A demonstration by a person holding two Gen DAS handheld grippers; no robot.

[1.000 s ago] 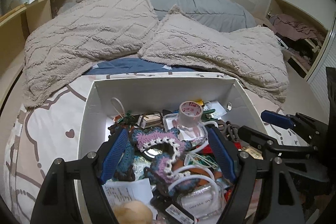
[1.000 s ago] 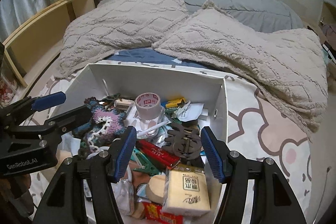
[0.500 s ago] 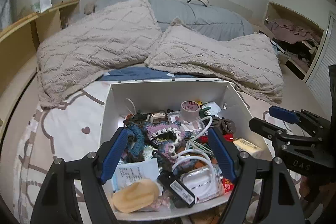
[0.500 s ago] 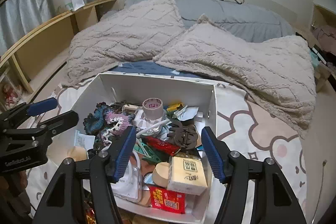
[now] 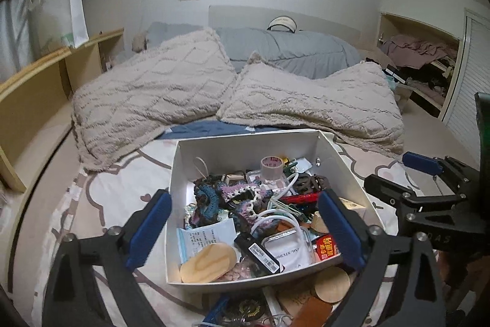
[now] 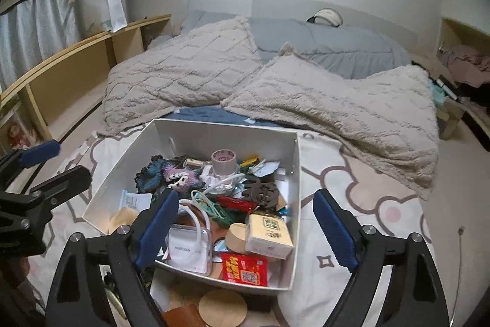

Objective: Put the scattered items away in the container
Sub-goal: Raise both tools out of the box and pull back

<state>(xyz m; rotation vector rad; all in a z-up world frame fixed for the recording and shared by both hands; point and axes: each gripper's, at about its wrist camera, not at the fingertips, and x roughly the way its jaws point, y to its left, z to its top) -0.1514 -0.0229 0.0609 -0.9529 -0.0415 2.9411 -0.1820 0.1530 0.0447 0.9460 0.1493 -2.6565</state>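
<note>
Container [image 5: 245,143]: white open-topped box, set on the patterned bedspread [image 5: 116,189] of the bed, in front of two beige tufted pillows [image 5: 147,94].

Contents, heaped: roll of tape [image 5: 271,166], upright toward the far wall; crocheted piece [image 5: 232,195] in blue, purple and white; brown hair clip [image 6: 260,192]; pale tissue pack [image 6: 269,232]; red packet [image 6: 244,269] at the near edge; clear pouch [image 6: 190,250] with white handle; oval wooden piece [image 5: 209,262].

Outside the box, near side: round wooden coaster [image 6: 223,308], brown leather item [image 6: 183,319], touching the coaster.

My left claw [image 5: 245,230]: released, jaws opening, nothing gripped; the box shows between its pads.

My right claw [image 6: 245,227]: released, jaws opening, likewise empty above the box's near end.
</note>
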